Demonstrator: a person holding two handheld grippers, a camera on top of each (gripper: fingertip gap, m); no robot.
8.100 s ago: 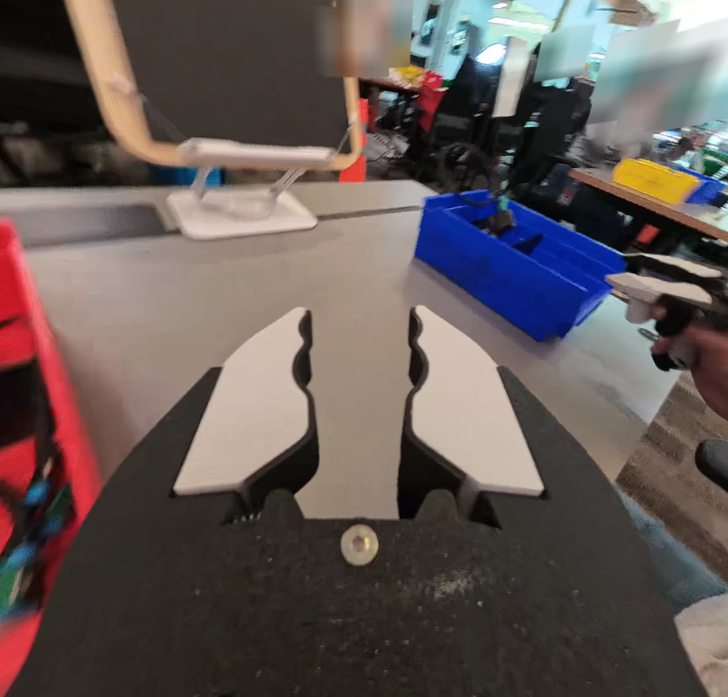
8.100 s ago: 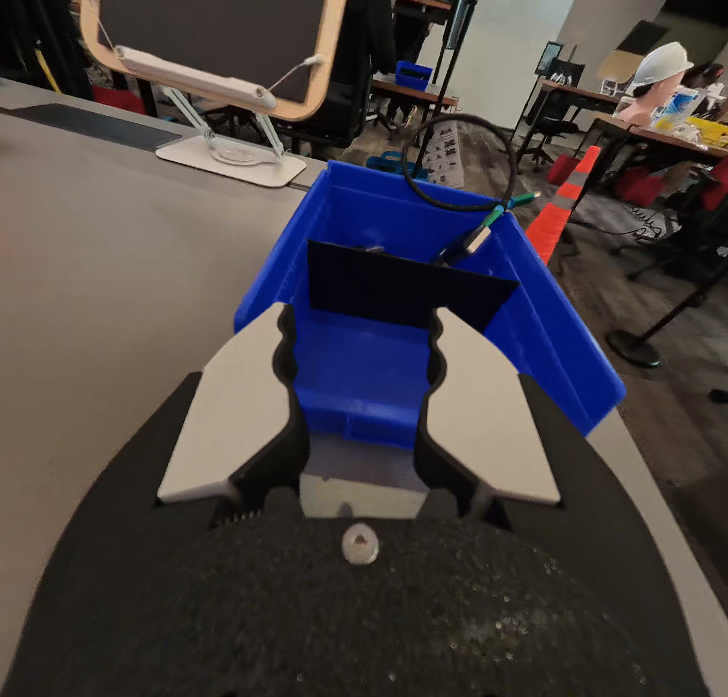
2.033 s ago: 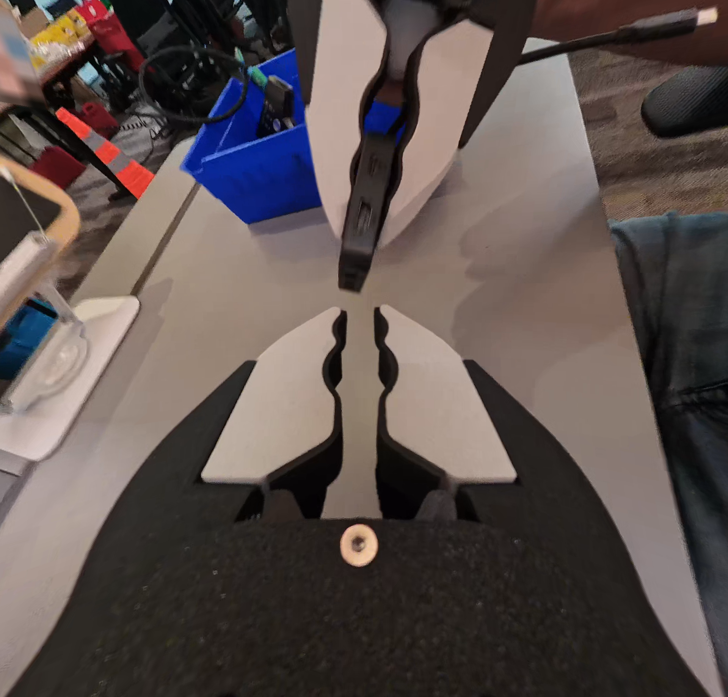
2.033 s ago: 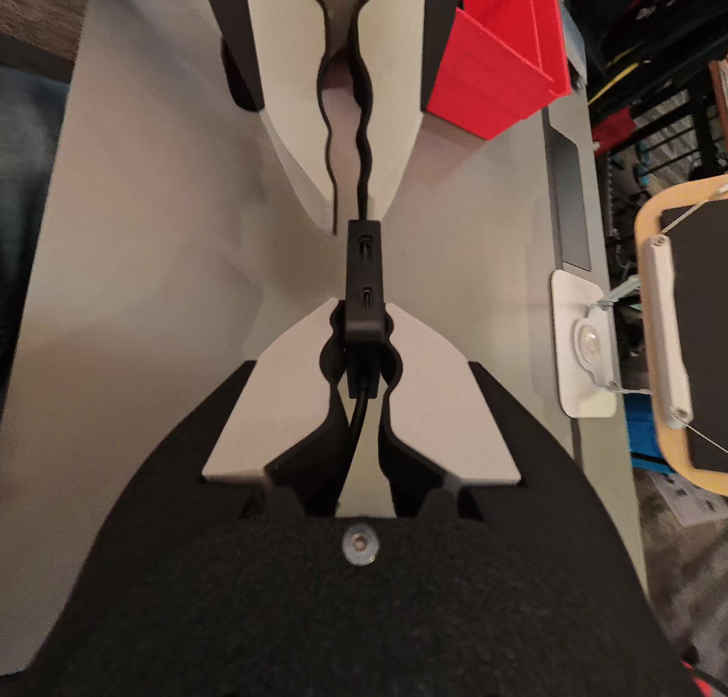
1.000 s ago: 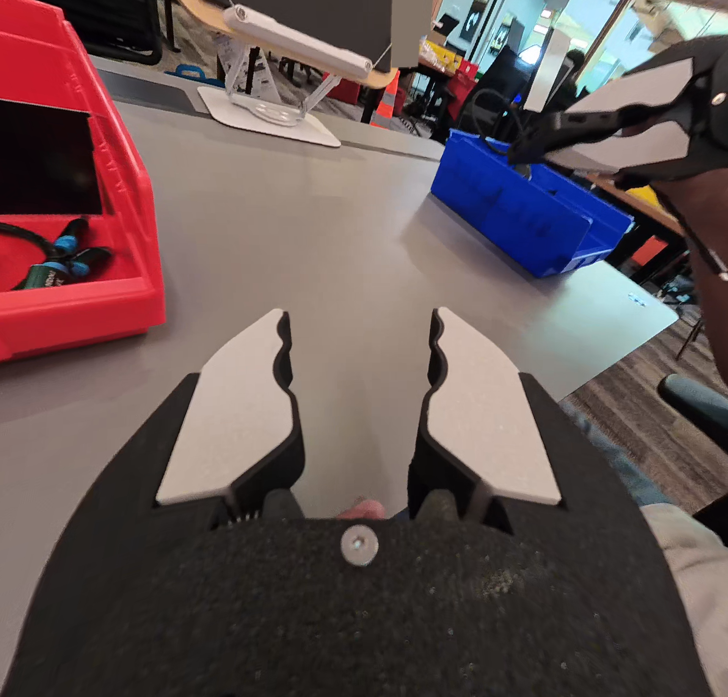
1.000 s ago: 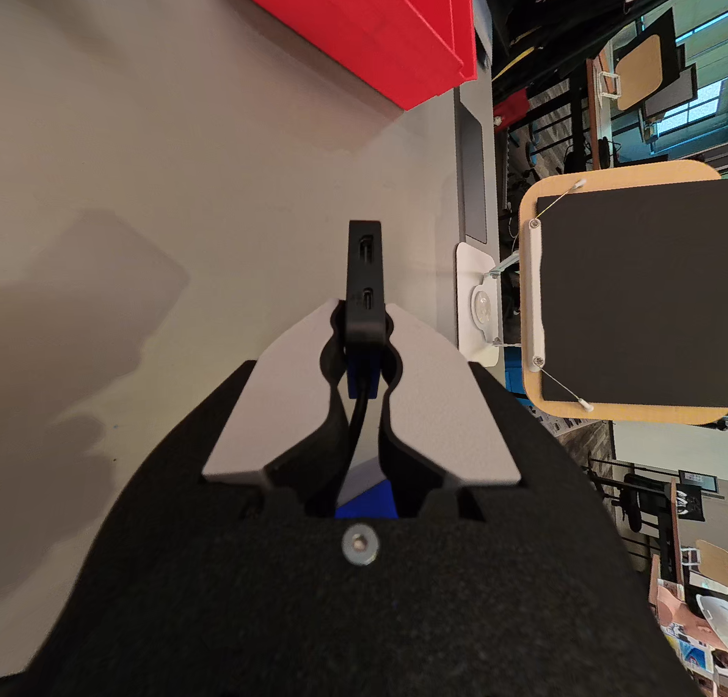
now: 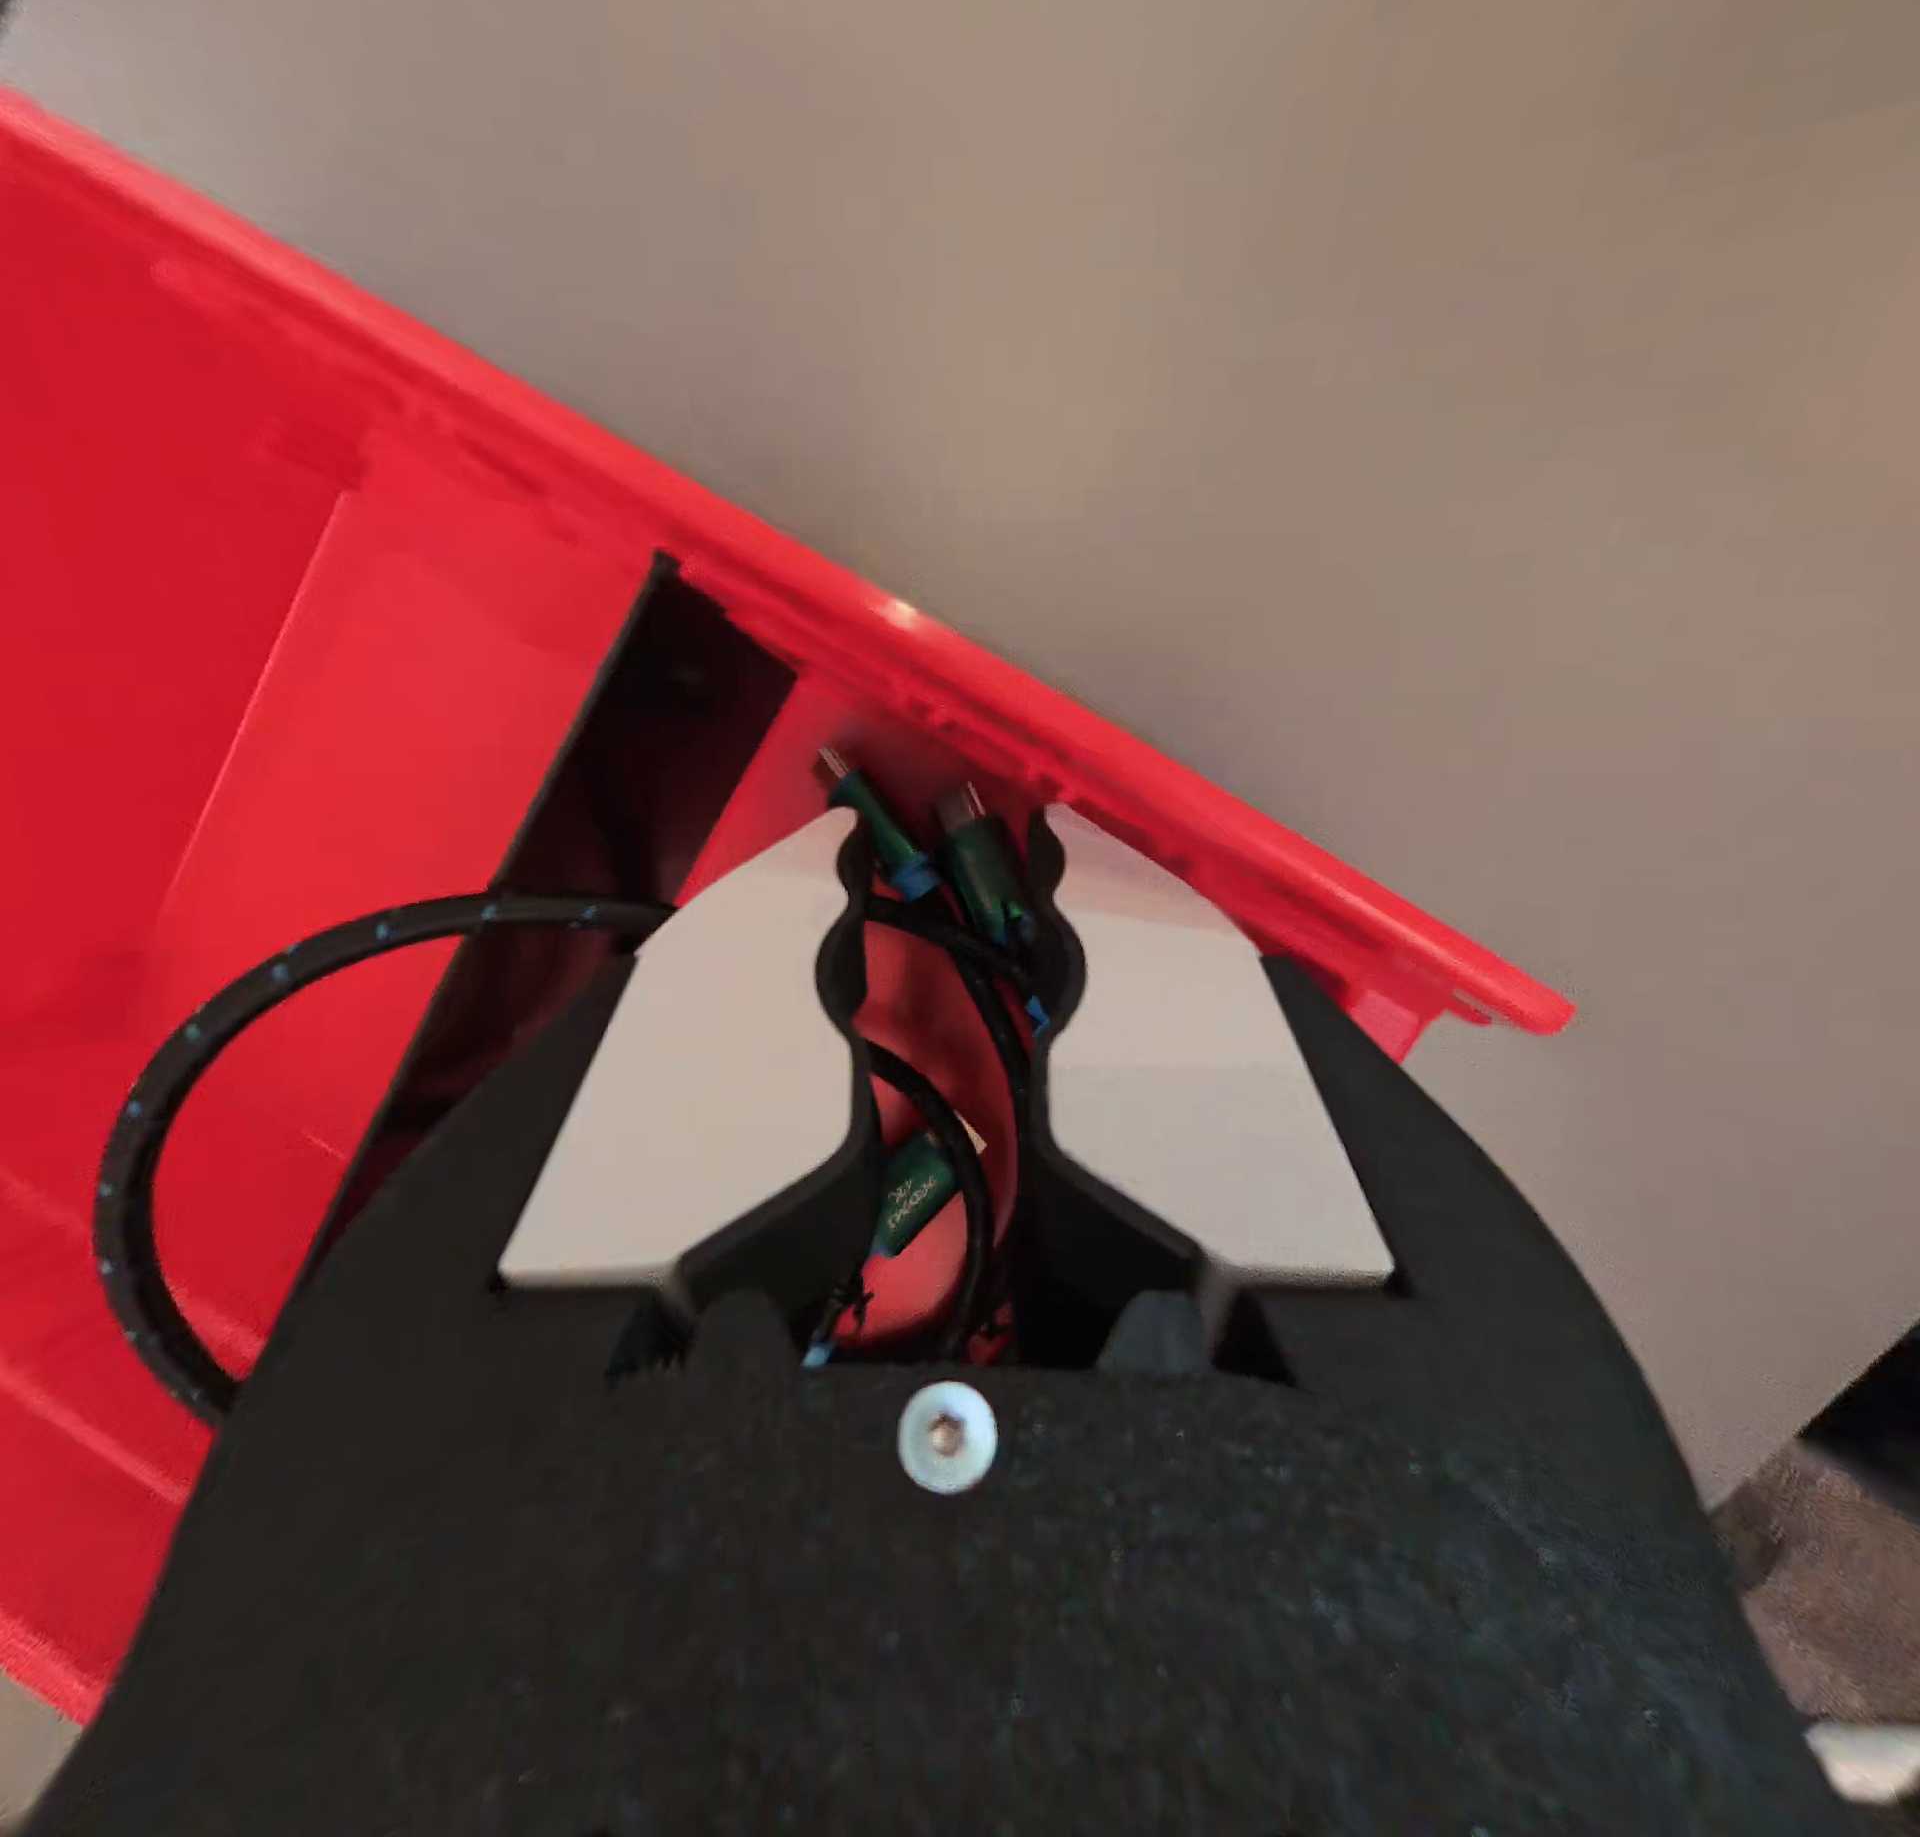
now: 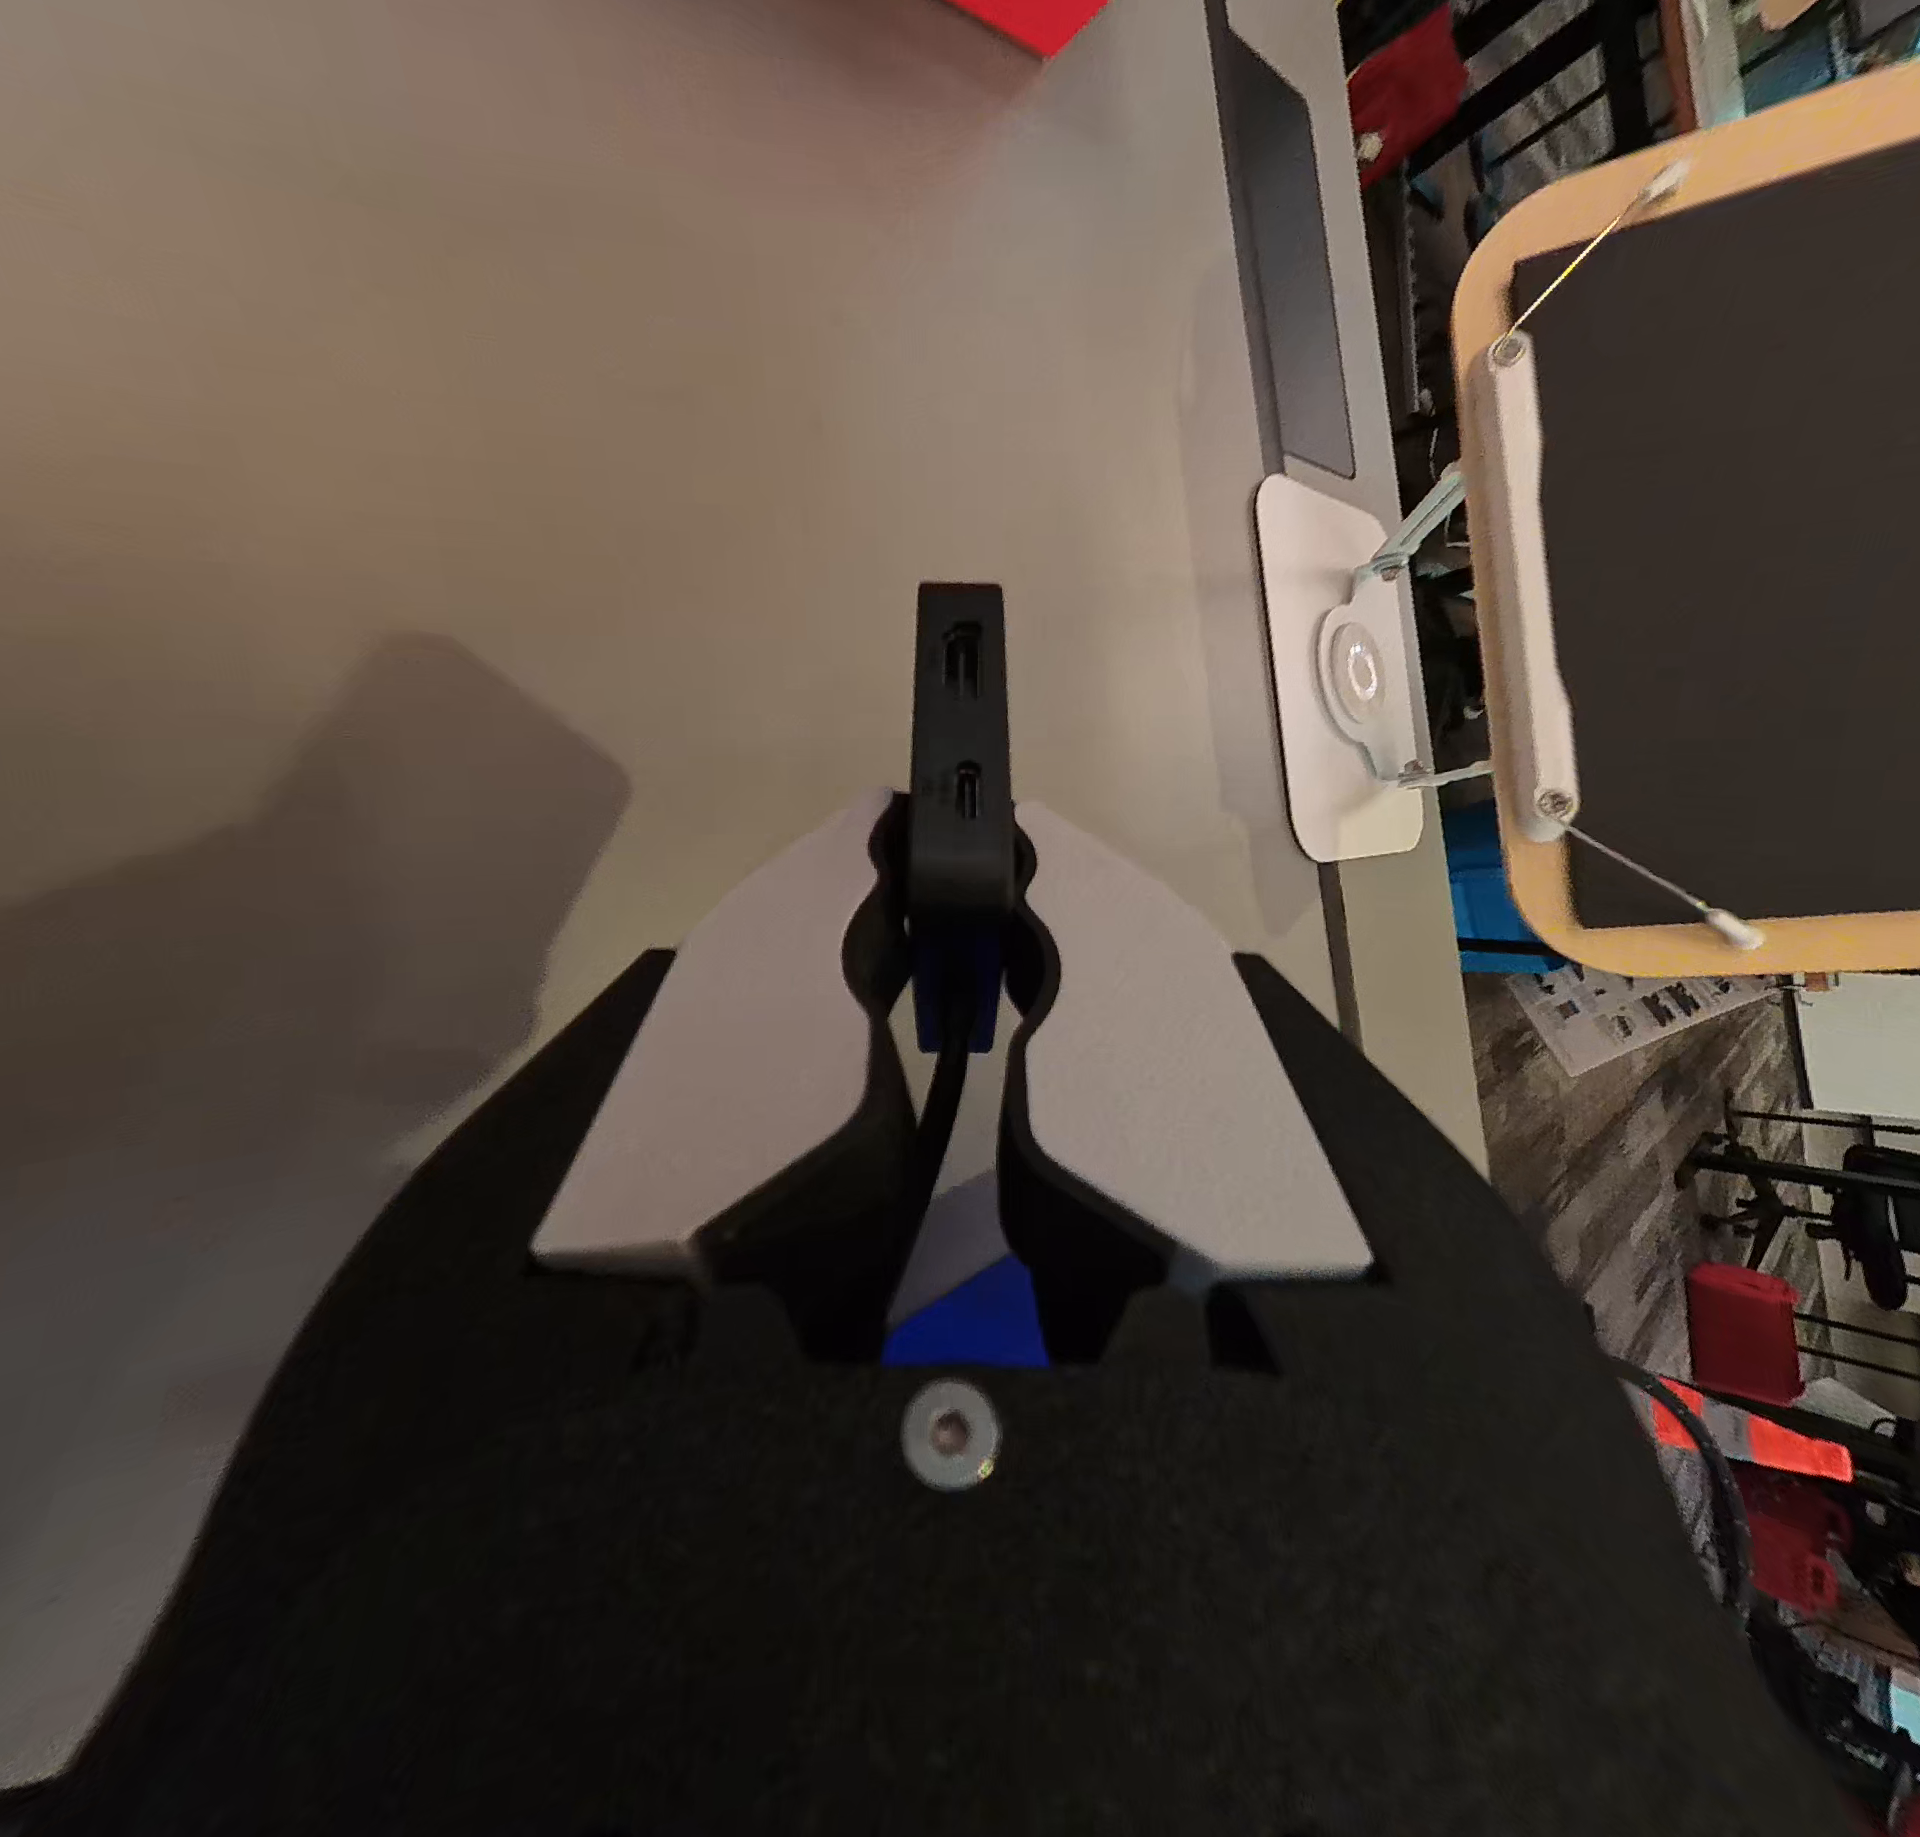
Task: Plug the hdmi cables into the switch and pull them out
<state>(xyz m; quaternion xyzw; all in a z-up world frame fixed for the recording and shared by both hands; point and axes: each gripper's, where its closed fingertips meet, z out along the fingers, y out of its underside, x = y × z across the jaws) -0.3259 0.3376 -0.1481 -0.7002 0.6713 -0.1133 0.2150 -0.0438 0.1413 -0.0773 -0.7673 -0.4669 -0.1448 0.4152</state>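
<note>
In the left wrist view, the left hand-held gripper [image 7: 948, 873] reaches down into the red bin [image 7: 1039, 707], its jaws parted around the green connectors of the hdmi cables [image 7: 977, 857], not yet closed. The bin wall is just beside the fingertips, so room there is small.

In the right wrist view, the right hand-held gripper [image 8: 951, 821] clenches the black switch [image 8: 959, 738] above the open counter [image 8: 520, 385], ports facing up and free, probably ready for plugging.
</note>
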